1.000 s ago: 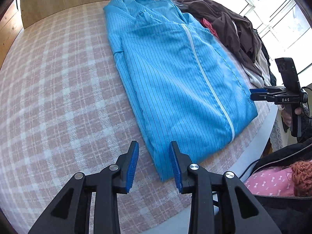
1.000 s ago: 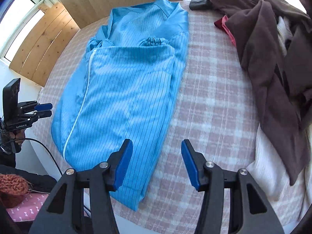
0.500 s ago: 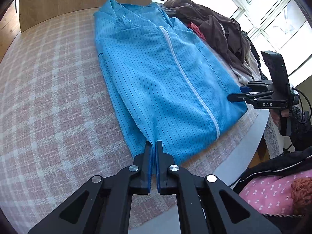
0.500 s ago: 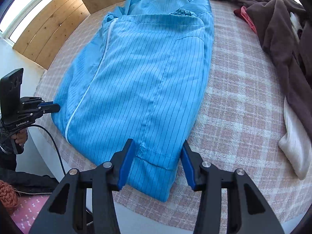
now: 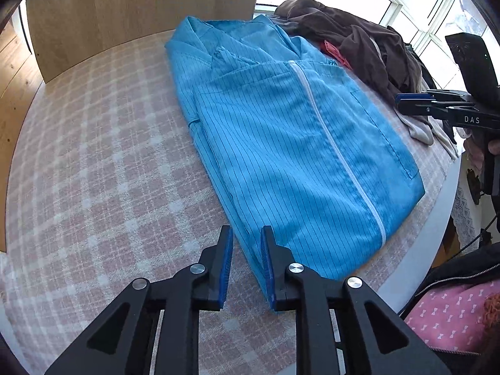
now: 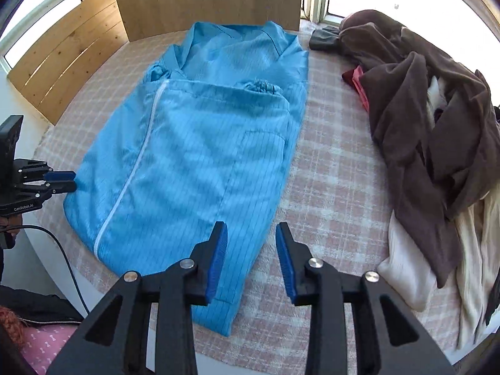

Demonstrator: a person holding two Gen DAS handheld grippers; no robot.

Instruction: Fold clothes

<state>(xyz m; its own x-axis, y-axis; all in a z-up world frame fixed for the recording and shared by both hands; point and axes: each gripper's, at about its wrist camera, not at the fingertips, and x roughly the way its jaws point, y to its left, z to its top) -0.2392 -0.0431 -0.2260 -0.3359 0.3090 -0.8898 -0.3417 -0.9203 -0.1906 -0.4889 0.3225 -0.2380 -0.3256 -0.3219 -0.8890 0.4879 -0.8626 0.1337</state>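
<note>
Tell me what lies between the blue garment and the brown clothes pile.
Bare checked tablecloth separates the blue garment from the brown clothes pile, shown in the right wrist view.

Near hem corner of the blue jacket [image 5: 281, 156] hidden behind the left tongs [image 5: 247, 262], clothes pile [image 6: 431, 143] cut off at the right edge, lower garments buried under brown cloth, person's hand [image 5: 493, 147] mostly out of frame

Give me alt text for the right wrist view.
A blue striped garment, folded lengthwise with its white zipper showing, lies on a pink checked tablecloth. The right tool hovers over its near hem, jaws closing on nothing. A brown clothes pile sits right; the left tool at left.
</note>
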